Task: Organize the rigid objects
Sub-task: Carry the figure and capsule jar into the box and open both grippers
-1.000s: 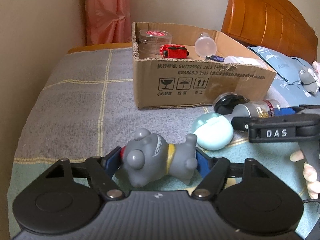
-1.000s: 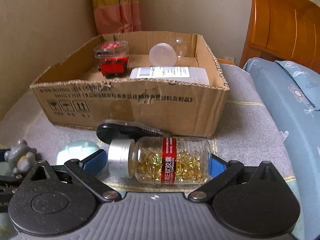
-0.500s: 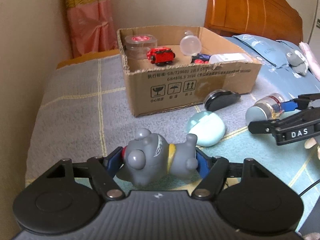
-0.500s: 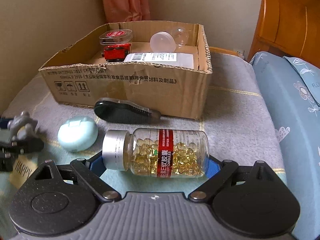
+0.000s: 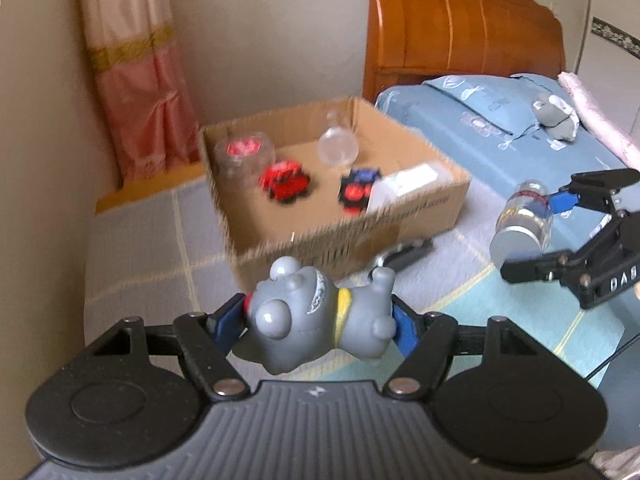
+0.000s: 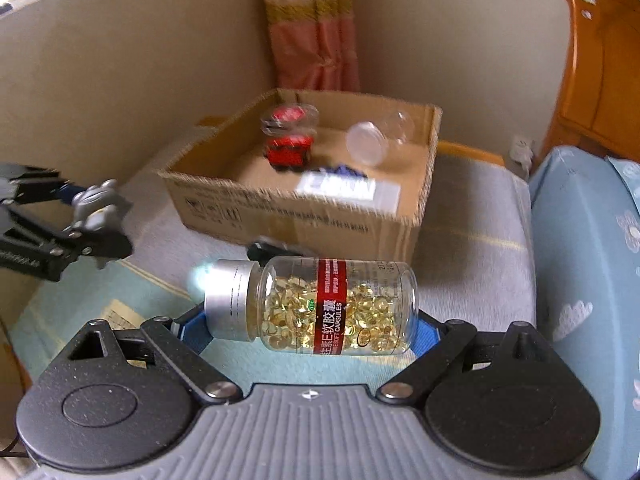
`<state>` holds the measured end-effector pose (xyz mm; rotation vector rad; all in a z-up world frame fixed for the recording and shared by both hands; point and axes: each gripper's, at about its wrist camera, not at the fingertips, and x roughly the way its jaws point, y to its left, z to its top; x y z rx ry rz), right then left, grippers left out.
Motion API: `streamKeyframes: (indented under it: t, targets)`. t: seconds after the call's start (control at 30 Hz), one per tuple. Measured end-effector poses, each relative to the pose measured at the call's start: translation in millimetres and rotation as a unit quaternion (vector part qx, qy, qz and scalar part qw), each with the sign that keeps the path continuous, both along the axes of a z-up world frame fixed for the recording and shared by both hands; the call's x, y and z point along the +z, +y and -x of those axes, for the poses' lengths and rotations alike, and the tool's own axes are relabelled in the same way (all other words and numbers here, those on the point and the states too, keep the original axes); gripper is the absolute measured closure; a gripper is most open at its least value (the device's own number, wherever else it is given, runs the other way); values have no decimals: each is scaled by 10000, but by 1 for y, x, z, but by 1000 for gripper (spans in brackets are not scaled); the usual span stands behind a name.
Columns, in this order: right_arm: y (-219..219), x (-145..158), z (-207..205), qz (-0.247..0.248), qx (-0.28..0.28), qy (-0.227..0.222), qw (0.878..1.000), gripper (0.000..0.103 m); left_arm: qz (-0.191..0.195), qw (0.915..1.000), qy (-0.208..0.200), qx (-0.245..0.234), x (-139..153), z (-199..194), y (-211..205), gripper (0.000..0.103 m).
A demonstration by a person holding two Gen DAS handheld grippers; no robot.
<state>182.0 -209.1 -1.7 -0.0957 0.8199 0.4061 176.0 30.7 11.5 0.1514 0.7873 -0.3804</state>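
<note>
My left gripper (image 5: 320,320) is shut on a grey toy dog (image 5: 316,320) with a yellow collar, held in the air in front of the open cardboard box (image 5: 432,204). My right gripper (image 6: 308,320) is shut on a clear capsule bottle (image 6: 320,308) with a silver cap and red label, also lifted, before the same box (image 6: 304,216). Each gripper shows in the other's view: the right one (image 5: 532,232) at the right, the left one (image 6: 80,216) at the left. The box holds a red toy car (image 5: 285,181), a blue toy car (image 5: 358,186), a clear round jar (image 5: 245,154), a clear bottle (image 5: 338,146) and a white packet (image 5: 412,178).
A black case (image 5: 408,252) lies on the bedspread against the box front. A blue pillow (image 5: 492,108) with a small grey toy (image 5: 556,114) lies at the right by the wooden headboard (image 5: 460,28). A pink curtain (image 5: 132,72) hangs behind. A wall runs along the left.
Both grippers have risen higher above the bed with their objects, so I now look down into the box. The mint round case is hidden behind the held objects.
</note>
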Motion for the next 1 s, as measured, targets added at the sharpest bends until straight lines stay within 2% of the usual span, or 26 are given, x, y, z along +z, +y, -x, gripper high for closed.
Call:
streamKeyframes:
  t: [0.27,0.5,0.57,0.6,0.63,0.67,1.0]
  targets:
    - [-3,29,-5,-130,-13,-430,9990,7,-176,9992,-355,-96,27,-49,-20,30]
    - [-3,39,-9,-83,-29,-571,9983,7,-427,9983,-387,7,15,-84,-40,30]
    - [-3,40,-10,-85,-37,-594,9982,7,-452,9982,-394,57,7,-90,-43,26]
    - [-2,41,-11,-88,-38,-603,9981,7,-451,9982,-382,88,4,-91,-43,22]
    - [-2,41,-12,-90,-34,-609,9981,7,-456,9981,-382,150,2,-90,-42,11]
    - [-2,42,-12,-90,-35,-621,9980,7,-461,9978,-412,217,0,-89,-41,7]
    - [5,50,-27,-46,23,-707,9975,7,119,9976,-512,454,1,-45,-16,3]
